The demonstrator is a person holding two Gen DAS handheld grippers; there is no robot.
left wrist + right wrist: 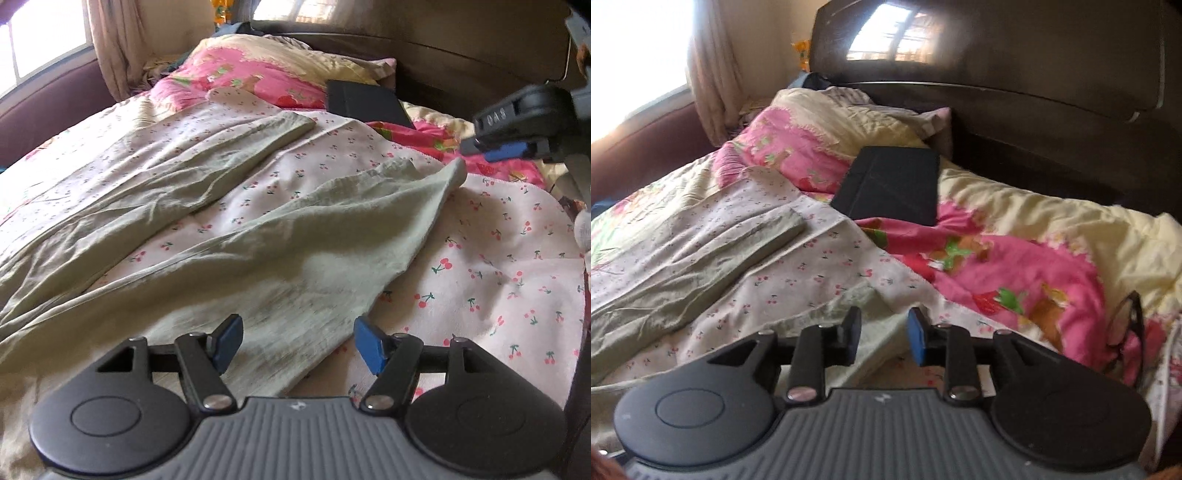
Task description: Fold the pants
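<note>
Pale green pants [236, 229] lie spread on a cherry-print sheet [498, 266] on the bed, the two legs splayed apart toward the pillows. My left gripper [299, 343] is open, its blue pads just above the near leg's edge. My right gripper [882, 339] is open with a narrower gap, hovering over the hem of the near leg [827, 310]. It also shows in the left wrist view [513, 129], above the leg's far corner. The far leg [713, 251] lies flat to the left.
A black tablet case [890, 188] rests on the pink and yellow quilt [1015, 266] by the pillows. Glasses [1126, 332] lie on the quilt at right. A dark headboard [1034, 74] stands behind. A curtain [709, 74] and window are at left.
</note>
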